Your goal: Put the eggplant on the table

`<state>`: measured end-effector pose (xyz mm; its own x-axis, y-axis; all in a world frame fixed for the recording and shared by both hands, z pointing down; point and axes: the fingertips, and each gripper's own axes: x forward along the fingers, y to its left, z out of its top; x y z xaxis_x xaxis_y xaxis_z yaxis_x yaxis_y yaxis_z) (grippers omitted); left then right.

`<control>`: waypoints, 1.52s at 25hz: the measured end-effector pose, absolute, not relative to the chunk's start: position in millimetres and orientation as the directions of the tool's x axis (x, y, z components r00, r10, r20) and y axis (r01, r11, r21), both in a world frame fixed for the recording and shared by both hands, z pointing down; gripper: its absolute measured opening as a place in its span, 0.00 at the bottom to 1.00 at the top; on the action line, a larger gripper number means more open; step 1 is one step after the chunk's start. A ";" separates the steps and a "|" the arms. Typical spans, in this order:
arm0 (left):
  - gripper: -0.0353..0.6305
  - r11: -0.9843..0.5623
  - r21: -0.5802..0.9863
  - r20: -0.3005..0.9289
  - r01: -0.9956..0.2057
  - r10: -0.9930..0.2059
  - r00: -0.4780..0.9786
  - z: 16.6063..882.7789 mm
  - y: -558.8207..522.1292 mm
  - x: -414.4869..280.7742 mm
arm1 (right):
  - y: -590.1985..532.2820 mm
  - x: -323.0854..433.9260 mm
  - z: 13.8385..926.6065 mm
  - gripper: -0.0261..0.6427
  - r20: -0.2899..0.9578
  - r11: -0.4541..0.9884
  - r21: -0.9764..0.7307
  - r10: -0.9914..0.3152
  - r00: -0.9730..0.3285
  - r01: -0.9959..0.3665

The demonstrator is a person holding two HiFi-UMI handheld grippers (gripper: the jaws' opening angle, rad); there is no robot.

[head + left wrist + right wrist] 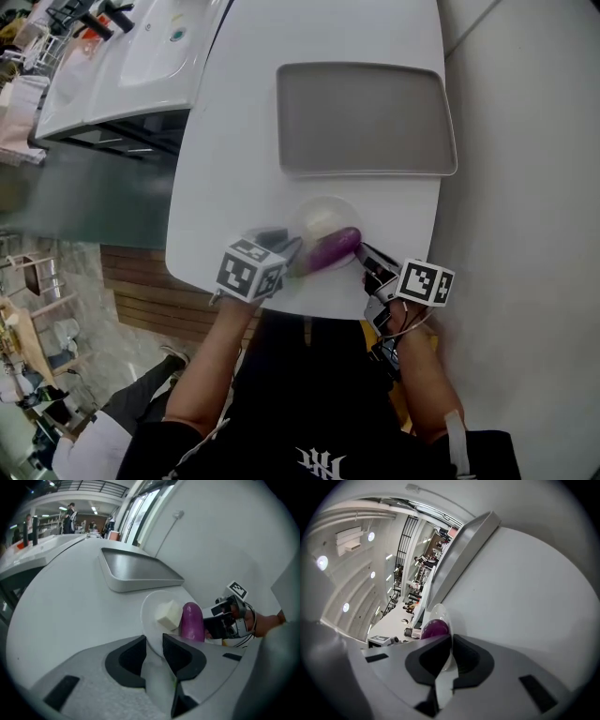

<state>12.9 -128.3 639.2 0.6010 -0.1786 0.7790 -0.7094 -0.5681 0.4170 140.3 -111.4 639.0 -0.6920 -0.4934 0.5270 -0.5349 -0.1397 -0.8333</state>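
Head view: the left gripper (289,247) and right gripper (366,255) are meeting from opposite sides at a clear plate (323,220) near the front edge of the white bench (234,141). The eggplant (333,249) is lying on that plate, between the two grippers. A grey tray (366,117) is sitting further back on the bench, apart from the plate.

Left gripper view: this is showing what the head view is blurring. A white block (168,614) is sitting on the plate against the eggplant's side. The left gripper's jaws are gripping the plate's near rim, which is running up between them. The right gripper is showing beyond the eggplant.

Right gripper view: the jaws are pinching the opposite rim, nearly together, with the thin clear edge between them. Only the eggplant's purple end is peeking past the jaw, and the block is hidden from here.

No view is settling whether the plate is resting on the bench or raised off it.

Writing: each marker cube (249,270) is carrying black-and-white square patterns only. White print on the person's black shirt (319,461) is running off the frame edge, too cut off to read.
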 end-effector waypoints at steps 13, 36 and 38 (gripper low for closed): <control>0.16 -0.602 0.301 0.783 -0.740 -0.287 0.552 628.3 -137.4 -0.3 | -109.8 139.4 638.3 0.06 0.570 -0.113 -0.795 -0.473 -0.672 -0.596; 0.06 -0.690 0.688 -0.122 -0.223 -0.413 0.902 431.4 -50.1 -16.5 | -48.7 185.9 377.4 0.05 -0.175 0.715 -0.549 -0.605 -0.777 -0.433; 0.06 -0.749 0.652 -0.258 -0.117 -0.364 0.895 398.3 -33.8 -11.3 | -25.0 184.4 355.2 0.05 -0.238 0.737 -0.527 -0.605 -0.760 -0.423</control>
